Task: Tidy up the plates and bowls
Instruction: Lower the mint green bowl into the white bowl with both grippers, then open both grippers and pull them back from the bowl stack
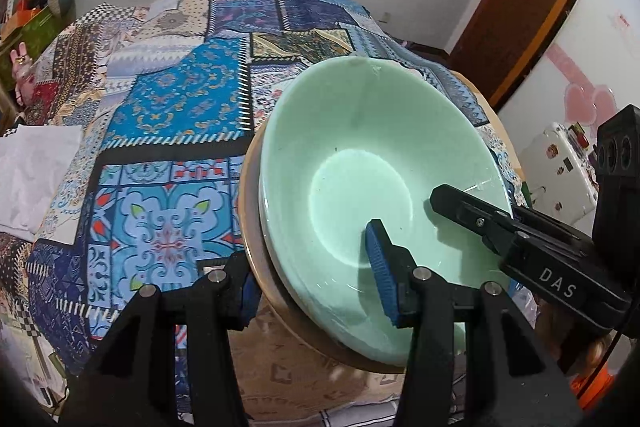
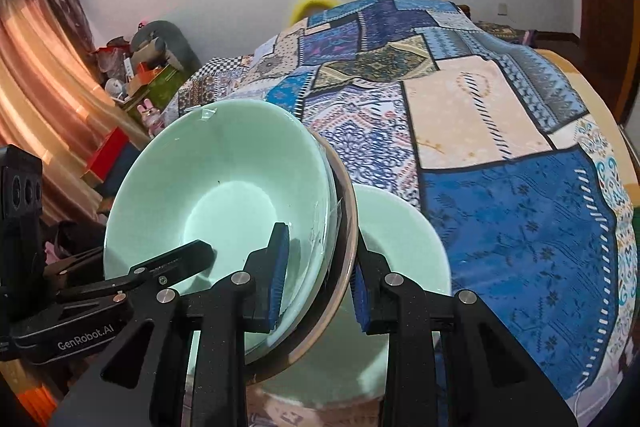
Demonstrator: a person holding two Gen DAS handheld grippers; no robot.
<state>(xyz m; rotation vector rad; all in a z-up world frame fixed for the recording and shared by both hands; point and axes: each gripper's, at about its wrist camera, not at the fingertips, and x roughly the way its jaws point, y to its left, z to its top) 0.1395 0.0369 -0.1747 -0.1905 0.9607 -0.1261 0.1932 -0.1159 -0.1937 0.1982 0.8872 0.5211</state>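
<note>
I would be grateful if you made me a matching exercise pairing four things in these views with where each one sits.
Things:
1. green bowl
2. brown-rimmed dish
3. green plate
4. patchwork cloth

Places:
a. lower than the held stack, seen only from the right wrist
b. spread over the surface behind everything
c. top of the tilted stack, its rim between the left tongs and also the right tongs
d. directly under the green bowl, in the same grip

Pairs: 1-c, 2-d, 3-a, 4-b
</note>
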